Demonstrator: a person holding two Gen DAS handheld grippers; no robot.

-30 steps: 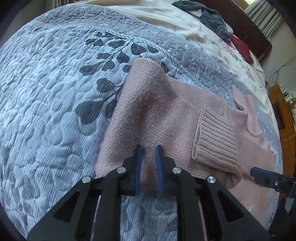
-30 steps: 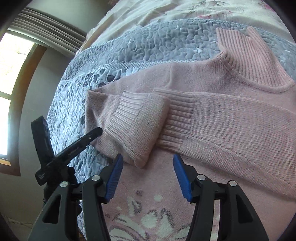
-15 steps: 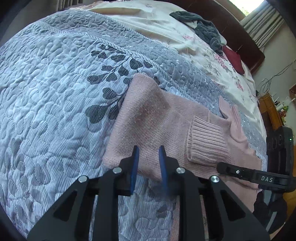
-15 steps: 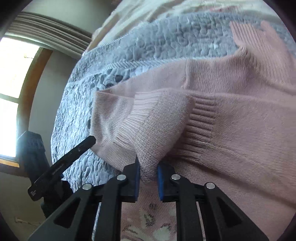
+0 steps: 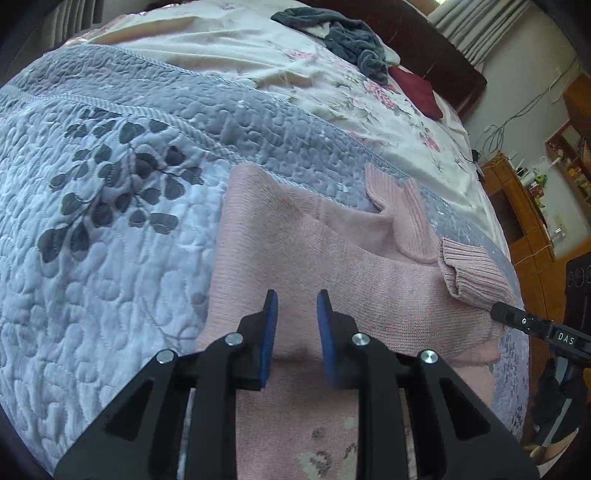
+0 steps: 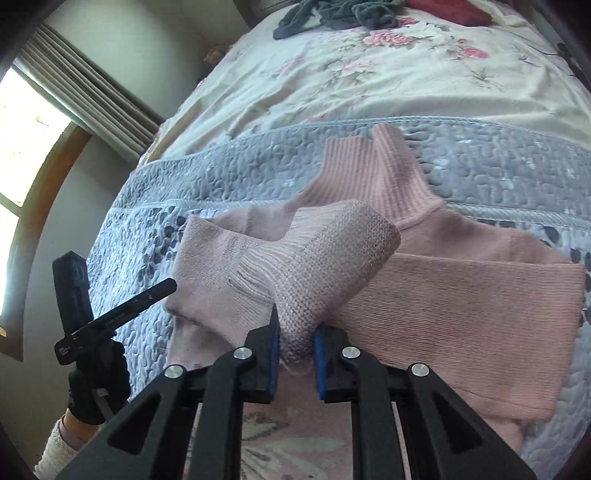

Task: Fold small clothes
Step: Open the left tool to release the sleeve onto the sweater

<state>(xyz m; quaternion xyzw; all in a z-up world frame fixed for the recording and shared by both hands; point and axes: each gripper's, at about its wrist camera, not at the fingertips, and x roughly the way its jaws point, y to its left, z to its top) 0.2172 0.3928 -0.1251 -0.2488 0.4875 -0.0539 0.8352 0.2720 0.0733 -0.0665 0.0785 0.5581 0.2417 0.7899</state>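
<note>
Since the earlier frame, the sleeve cuff [image 6: 332, 258] has been lifted, pinched by the right tool [image 6: 294, 356]. The left tool [image 5: 294, 325], slightly spread and empty, should pin the pink sweater [image 5: 295, 251] while the cuff is drawn across.

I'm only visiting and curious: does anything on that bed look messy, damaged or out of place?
Mostly no. The pink sweater shows no visible damage; one cuff is lifted because the right gripper pinches it. The only untidy thing is a dark grey garment lying crumpled on the floral sheet at the far end of the bed.
</note>
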